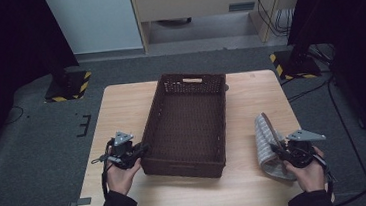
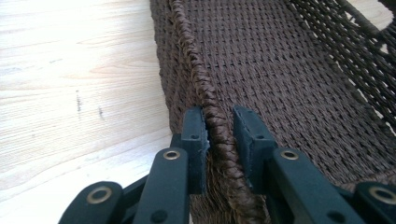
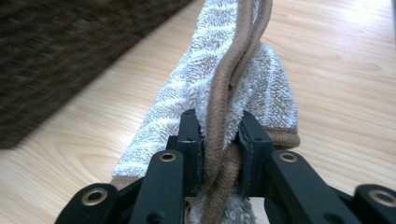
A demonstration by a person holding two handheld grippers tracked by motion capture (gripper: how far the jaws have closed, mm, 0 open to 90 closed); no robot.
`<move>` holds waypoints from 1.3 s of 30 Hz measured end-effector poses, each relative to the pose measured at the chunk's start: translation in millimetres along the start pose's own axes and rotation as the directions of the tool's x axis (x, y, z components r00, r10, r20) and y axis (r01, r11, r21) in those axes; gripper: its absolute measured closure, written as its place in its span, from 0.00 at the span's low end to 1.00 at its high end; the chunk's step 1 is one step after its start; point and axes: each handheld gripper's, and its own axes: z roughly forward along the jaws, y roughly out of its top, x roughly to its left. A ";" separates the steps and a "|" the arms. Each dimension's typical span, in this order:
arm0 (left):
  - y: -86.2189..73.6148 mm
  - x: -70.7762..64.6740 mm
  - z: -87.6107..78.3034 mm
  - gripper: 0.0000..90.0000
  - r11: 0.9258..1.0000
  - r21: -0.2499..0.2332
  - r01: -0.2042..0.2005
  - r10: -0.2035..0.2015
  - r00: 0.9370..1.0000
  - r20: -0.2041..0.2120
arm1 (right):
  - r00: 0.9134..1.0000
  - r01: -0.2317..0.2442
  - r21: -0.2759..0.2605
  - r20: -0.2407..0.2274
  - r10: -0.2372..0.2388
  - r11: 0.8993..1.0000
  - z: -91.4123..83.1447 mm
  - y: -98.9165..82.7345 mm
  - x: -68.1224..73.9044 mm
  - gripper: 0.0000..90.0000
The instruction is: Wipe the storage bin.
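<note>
Lab or recording studio, not a home. Small light-wood desk stands alone on grey carpet floor. Black stand bases with yellow-black hazard tape sit beyond both far corners of the desk. Dark curtains hang at both sides. Loose cables run along the back wall by plain wooden furniture.

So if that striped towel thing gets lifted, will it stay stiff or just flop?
Probably flop: the striped towel is soft terry, already sagging around the right gripper pinching its brown edging. It looks light, and its fuzzy pile seems unlikely to slip.
</note>
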 end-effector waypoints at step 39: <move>5.9 30.2 2.9 0.90 1.000 -0.016 -0.013 0.013 1.000 0.012 | 0.988 0.015 -0.216 -0.147 -0.048 0.976 44.4 93.1 65.8 0.49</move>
